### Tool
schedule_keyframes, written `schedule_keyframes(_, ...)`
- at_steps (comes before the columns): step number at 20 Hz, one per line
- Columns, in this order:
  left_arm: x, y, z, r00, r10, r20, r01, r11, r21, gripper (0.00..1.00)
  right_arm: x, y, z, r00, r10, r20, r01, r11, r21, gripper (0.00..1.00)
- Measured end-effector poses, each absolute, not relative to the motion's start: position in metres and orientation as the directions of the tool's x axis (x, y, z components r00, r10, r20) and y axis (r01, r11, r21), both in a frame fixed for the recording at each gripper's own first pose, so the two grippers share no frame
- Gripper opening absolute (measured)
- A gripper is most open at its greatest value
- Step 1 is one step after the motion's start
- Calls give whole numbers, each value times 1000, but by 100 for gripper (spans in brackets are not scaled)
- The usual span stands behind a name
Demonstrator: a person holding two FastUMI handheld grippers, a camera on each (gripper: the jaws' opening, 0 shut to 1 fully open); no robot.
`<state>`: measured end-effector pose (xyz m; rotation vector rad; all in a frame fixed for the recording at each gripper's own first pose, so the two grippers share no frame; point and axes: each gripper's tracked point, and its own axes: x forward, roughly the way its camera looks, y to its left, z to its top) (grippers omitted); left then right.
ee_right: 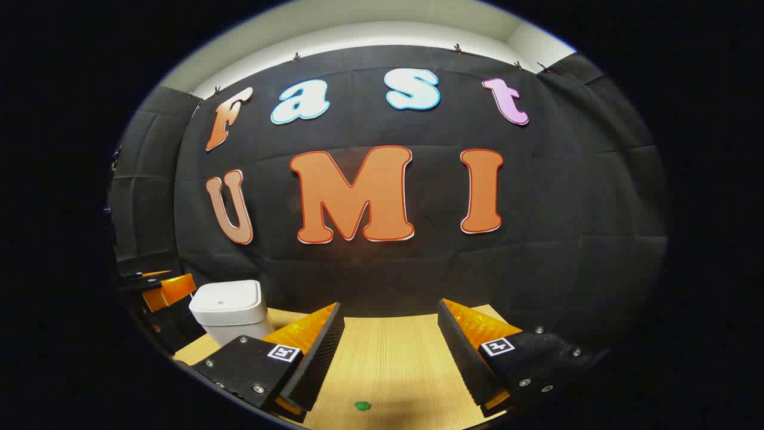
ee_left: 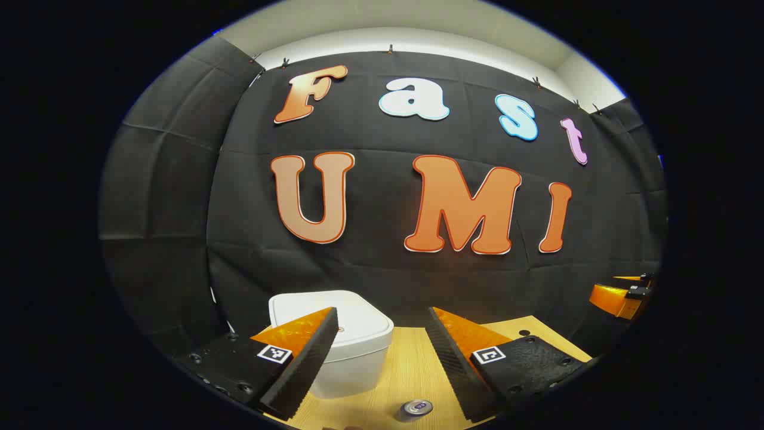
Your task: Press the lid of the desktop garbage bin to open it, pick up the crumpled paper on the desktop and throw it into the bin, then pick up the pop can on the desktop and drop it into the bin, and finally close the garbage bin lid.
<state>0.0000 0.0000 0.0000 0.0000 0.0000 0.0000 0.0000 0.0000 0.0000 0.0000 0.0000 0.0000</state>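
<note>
I am holding both the left gripper (ee_left: 382, 358) and right gripper (ee_right: 391, 352) wide apart, gripping nothing. The white plastic lidded bin (ee_left: 340, 340) is sitting closed behind my left fingers, the silver pop can (ee_left: 416, 408) lying near; pressing off-centre could tip it.

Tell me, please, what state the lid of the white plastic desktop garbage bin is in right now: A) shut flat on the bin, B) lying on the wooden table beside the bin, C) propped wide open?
A: the lid sits flat and flush on the white plastic garbage bin in both gripper views.
</note>
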Motion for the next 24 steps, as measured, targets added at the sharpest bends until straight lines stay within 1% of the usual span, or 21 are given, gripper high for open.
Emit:
schedule_keyframes(9, 2, 5, 3, 1000, 6, 5, -6, 1000, 10, 94, 4, 6, -2, 1000, 9, -6, -9, 1000, -8, 94)
schedule_keyframes(19, -8, 2, 7, 1000, 4, 13, -4, 1000, 13, 94, -7, 3, 3, 1000, 16, 9, -16, 1000, -5, 94)
schedule_keyframes(24, -12, -3, 9, 1000, -14, 14, 13, 1000, 12, 94, -15, 3, 5, 1000, 24, 13, -24, 1000, -6, 94)
